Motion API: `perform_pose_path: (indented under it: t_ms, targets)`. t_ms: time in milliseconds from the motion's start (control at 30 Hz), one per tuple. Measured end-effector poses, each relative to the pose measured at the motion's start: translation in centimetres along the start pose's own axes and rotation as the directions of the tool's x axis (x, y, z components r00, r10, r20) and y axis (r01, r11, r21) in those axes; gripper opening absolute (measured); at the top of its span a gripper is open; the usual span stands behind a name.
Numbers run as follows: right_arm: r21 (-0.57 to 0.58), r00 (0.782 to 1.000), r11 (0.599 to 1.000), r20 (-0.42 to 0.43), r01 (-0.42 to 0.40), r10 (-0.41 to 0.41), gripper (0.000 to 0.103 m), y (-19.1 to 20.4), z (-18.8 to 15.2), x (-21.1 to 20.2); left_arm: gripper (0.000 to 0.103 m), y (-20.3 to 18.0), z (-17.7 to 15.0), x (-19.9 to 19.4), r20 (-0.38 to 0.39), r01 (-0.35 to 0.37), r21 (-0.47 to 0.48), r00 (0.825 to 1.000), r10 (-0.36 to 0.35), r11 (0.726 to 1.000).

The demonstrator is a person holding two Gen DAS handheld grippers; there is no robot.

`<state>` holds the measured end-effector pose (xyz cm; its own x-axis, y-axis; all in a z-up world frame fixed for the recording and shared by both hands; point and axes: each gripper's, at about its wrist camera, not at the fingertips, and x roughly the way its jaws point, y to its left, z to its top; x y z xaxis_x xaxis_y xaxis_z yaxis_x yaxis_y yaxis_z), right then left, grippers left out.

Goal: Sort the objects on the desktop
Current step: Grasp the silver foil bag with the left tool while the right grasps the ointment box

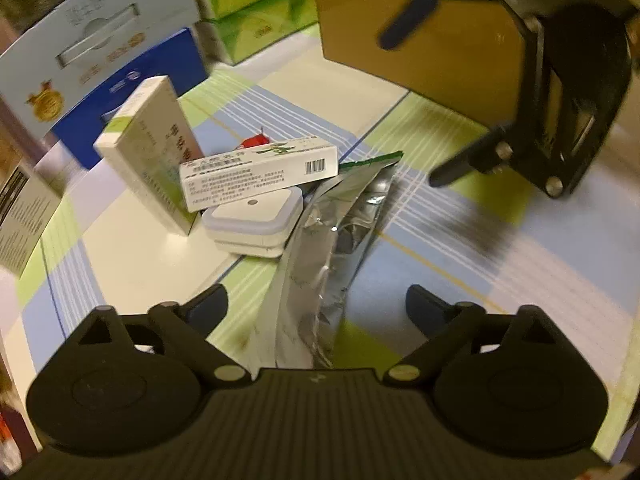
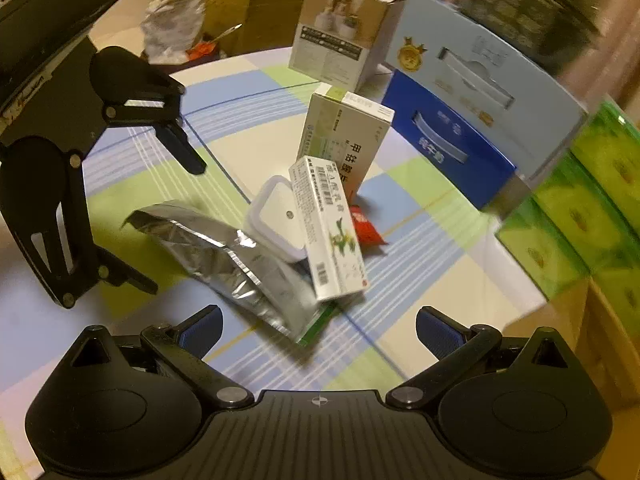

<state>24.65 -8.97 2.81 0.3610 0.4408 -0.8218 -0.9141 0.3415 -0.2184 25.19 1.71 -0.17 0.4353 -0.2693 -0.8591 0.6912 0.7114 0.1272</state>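
Observation:
A pile sits mid-table: a silver foil pouch (image 1: pixel 332 232) (image 2: pixel 236 256), a white square case (image 1: pixel 256 220) (image 2: pixel 276 216), a long white medicine box (image 1: pixel 260 176) (image 2: pixel 328 228) leaning on the case, an upright cream medicine box (image 1: pixel 152 152) (image 2: pixel 344 140), and a small red packet (image 1: pixel 254 141) (image 2: pixel 366 230). My left gripper (image 1: pixel 316 304) is open and empty, straddling the pouch's near end; it also shows in the right wrist view (image 2: pixel 176 224). My right gripper (image 2: pixel 318 328) is open and empty just before the pouch and long box; it also shows in the left wrist view (image 1: pixel 420 108).
A checked cloth (image 2: pixel 420 200) covers the table. A blue and pale gift box (image 1: pixel 100 60) (image 2: pixel 472 112), green tissue packs (image 1: pixel 256 4) (image 2: pixel 580 208), a brown carton (image 1: pixel 420 40) and a white photo box (image 2: pixel 340 28) ring the pile.

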Motion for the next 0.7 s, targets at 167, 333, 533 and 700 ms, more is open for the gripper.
perform_pose_path:
  t_ms: [167,333,533,700]
  targets:
    - [-0.032,0.999,0.998,-0.018,-0.047,0.047,0.094,-1.4,1.0,1.6,0.08,0.5,0.9,1.9,-0.032,0.033,0.054,0.999,-0.032,0.998]
    - [-0.061,0.996,0.995,-0.051,-0.08,0.077,0.087,-2.1,2.0,3.2,0.061,0.7,1.5,3.5,-0.073,0.062,0.095,0.996,-0.055,0.994]
    - [-0.076,0.99,0.99,-0.082,-0.122,0.116,0.082,-2.7,3.3,5.2,0.035,1.0,0.9,3.7,-0.092,0.056,0.12,0.995,-0.045,0.991]
    - [-0.071,0.981,0.987,-0.137,-0.147,0.136,0.08,-3.5,4.2,7.7,0.031,1.5,-0.5,2.4,-0.115,0.059,0.135,0.992,-0.044,0.989]
